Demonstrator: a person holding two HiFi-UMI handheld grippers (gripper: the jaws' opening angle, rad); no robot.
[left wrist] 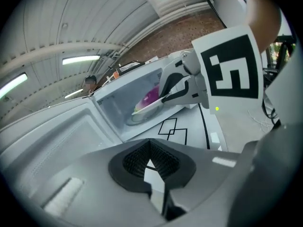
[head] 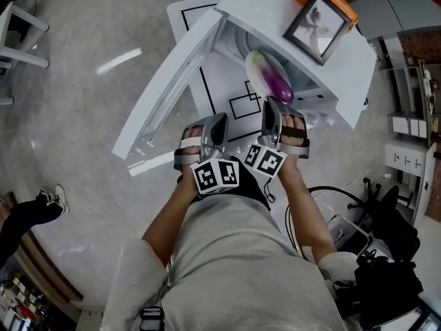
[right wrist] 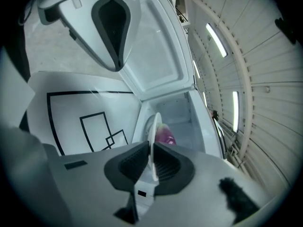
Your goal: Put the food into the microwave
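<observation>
Eggplant (head: 277, 79), one, purple, lies on one pale plate (head: 252, 62). My right hand-held gripper (head: 271, 109) is clamped on the plate's near rim. In the right gripper view the rim (right wrist: 154, 126) runs edge-on between both pads, with the eggplant (right wrist: 165, 136) just past them. My left hand-held gripper (head: 219, 124) has its jaws together and holds nothing. It hangs just beside the right one, on the door side.

From the left gripper view, the right hand-held gripper (left wrist: 180, 86) holds the plate (left wrist: 146, 109) at the mouth of the cavity. The plate's far part is inside, above the cavity floor, and I cannot tell whether it touches. The eggplant (left wrist: 151, 96) sits on top.

One microwave (head: 275, 5), white, stands on the worktop (head: 193, 19). Its one door (head: 172, 81) is swung wide to my left, so the whole opening is free. The plate's far edge is under the front lip of the microwave's top. The door's inner face runs along my left hand-held gripper, near but apart.

One orange-framed panel (head: 320, 19) rests on the microwave's top, near its far edge. The worktop has black lines: one big outline with two smaller overlapping boxes (head: 244, 105) inside it, in front of the opening and below both hand-held grippers. Grey floor (head: 83, 150) lies to the left of the door.
</observation>
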